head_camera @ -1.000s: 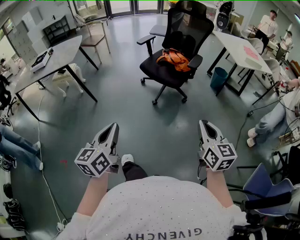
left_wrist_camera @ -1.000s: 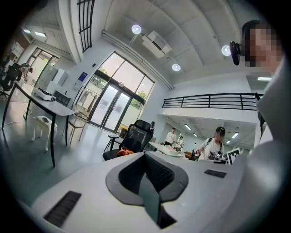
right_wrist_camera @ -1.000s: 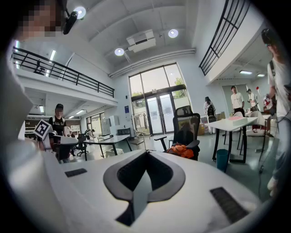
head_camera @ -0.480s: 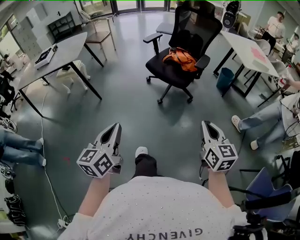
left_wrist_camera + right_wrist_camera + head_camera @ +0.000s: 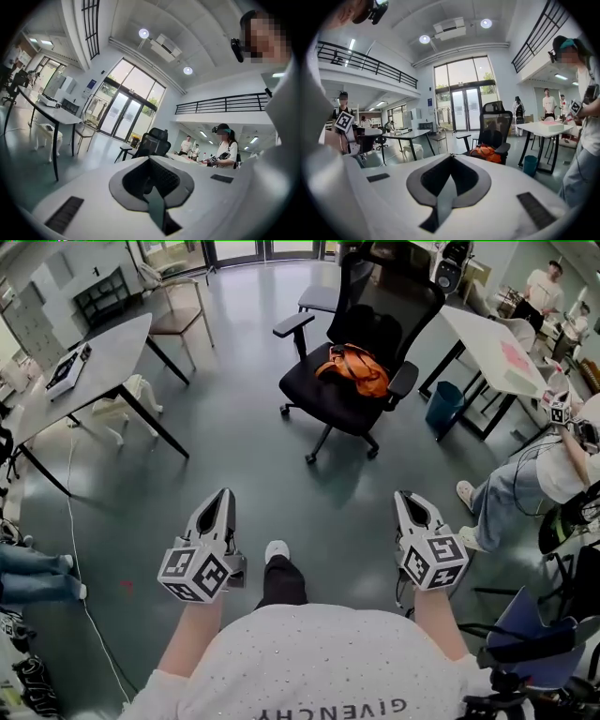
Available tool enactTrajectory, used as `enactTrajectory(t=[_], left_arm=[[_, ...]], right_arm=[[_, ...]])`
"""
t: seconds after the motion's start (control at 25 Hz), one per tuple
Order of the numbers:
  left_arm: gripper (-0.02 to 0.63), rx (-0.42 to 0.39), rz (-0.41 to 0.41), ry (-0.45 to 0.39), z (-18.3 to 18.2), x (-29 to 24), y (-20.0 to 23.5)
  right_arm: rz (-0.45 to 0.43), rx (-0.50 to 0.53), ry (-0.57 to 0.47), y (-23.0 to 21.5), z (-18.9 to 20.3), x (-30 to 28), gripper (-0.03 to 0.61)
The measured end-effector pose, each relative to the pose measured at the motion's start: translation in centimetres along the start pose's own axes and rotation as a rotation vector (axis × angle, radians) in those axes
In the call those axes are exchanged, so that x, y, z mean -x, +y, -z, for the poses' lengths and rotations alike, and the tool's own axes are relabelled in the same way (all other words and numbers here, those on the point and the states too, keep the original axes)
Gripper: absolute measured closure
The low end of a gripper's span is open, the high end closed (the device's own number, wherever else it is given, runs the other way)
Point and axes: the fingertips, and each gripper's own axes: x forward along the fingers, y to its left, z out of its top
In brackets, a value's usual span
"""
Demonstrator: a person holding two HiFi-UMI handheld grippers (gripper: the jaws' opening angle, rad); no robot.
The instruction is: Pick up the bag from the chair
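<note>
An orange bag (image 5: 352, 367) lies on the seat of a black mesh office chair (image 5: 323, 392) far ahead of me on the grey floor. The right gripper view shows the bag (image 5: 486, 153) on the chair (image 5: 496, 123) in the distance. In the left gripper view only the chair's back (image 5: 153, 141) peeks above the jaws. My left gripper (image 5: 223, 497) and right gripper (image 5: 406, 499) are held low in front of my body, well short of the chair. Both have their jaws together with nothing between them.
A grey table (image 5: 89, 367) stands at the left with a wooden chair (image 5: 178, 320) behind it. A white table (image 5: 492, 343) and a blue bin (image 5: 441, 404) stand right of the office chair. A seated person (image 5: 534, 488) is at the right. A cable (image 5: 73, 549) runs along the floor at left.
I have stepped forward; the chair and bag shifted slightly in the head view. Both grippers stay shut and level in front of me.
</note>
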Motion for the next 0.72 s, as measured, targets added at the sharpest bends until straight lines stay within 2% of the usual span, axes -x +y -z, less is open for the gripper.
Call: enactTrajectory(t=[0.16, 0.28, 0.44, 0.56, 0.72], left_arm=[[0.607, -0.034, 0.076, -0.017, -3.2, -6.4, 2.2], [0.607, -0.020, 0.146, -0.024, -6.1, -11.2, 4.0], [0.607, -0.027, 0.160, -0.017, -9.2, -16.4, 7.0], [0.607, -0.021, 0.158, 0.003, -11.0, -19.7, 9.9], [0.607, 0.059, 0.074, 0.036, -10.9, -23.0, 14.7]], right_arm=[[-0.072, 0.078, -0.072, 1.3, -4.7, -6.0, 0.580], [-0.148, 0.105, -0.117, 3.2, -8.3, -11.2, 0.580], [-0.060, 0.057, -0.127, 2.2, -11.1, -17.2, 0.580], [-0.024, 0.007, -0.115, 1.0, -12.4, -21.4, 0.580], [0.041, -0.028, -0.050, -0.5, -11.5, -25.3, 0.580]])
